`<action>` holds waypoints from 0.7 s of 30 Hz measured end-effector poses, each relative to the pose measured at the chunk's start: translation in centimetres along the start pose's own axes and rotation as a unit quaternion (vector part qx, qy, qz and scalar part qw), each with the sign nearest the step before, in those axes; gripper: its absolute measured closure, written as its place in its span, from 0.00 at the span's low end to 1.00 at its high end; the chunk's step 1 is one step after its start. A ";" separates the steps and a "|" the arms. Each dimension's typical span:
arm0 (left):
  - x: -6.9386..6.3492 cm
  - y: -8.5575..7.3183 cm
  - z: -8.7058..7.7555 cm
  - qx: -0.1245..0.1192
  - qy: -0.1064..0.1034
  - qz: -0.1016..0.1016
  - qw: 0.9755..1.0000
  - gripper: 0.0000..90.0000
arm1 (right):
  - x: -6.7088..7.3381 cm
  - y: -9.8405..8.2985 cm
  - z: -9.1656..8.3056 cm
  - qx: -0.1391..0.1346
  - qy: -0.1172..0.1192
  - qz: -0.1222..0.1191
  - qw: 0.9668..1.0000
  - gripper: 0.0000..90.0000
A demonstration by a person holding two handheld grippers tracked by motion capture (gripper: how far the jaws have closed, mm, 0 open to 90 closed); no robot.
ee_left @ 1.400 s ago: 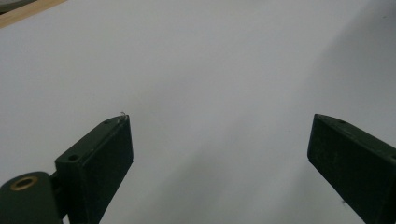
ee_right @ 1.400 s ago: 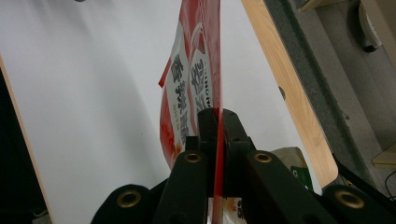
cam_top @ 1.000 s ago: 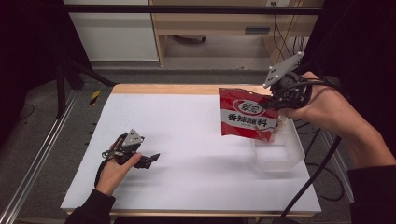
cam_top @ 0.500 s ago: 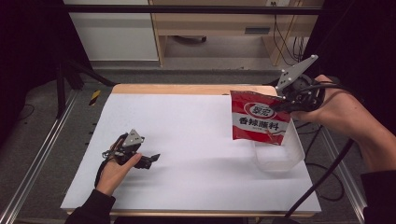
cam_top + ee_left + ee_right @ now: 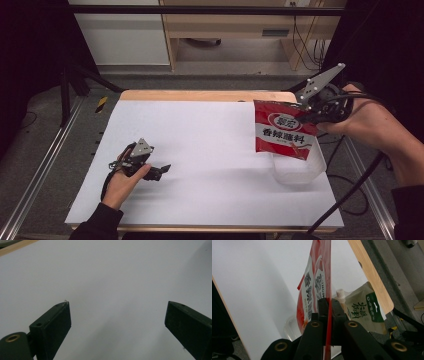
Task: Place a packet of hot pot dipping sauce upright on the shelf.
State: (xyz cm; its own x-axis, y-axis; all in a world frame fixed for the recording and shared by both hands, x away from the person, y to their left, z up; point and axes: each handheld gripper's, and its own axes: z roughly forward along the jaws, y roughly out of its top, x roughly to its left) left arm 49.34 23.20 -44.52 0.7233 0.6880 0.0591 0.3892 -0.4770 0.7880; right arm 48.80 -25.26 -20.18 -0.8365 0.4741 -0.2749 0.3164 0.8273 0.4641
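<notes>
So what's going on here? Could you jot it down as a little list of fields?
Surface: white table
Right tool: shut on the red sauce packet, which hangs above the table
Below packet: clear plastic container
Left tool: open, empty, low over the table
Also there: a beige pouch with a green label, beside the red packet
</notes>
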 end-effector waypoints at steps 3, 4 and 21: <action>0.0 0.0 0.0 -0.001 0.001 -0.001 1.000 0.08 | -0.1 -0.7 -0.1 0.003 -0.001 0.005 1.000 1.00; 0.1 0.0 -0.1 0.000 0.001 -0.001 1.000 0.08 | -0.1 -0.8 -0.1 0.002 -0.001 0.007 1.000 0.99; 0.1 -0.1 -0.1 0.000 0.002 -0.002 1.000 0.08 | -1.2 -4.7 0.2 0.019 -0.008 0.034 0.999 0.99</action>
State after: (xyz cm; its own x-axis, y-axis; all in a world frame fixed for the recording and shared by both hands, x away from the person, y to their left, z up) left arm 49.30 23.39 -44.57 0.7199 0.6916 0.0581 0.3925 -0.4747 0.7878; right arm 48.35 -29.63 -22.16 -0.8052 0.5347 -0.2564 0.3903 0.8034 0.4496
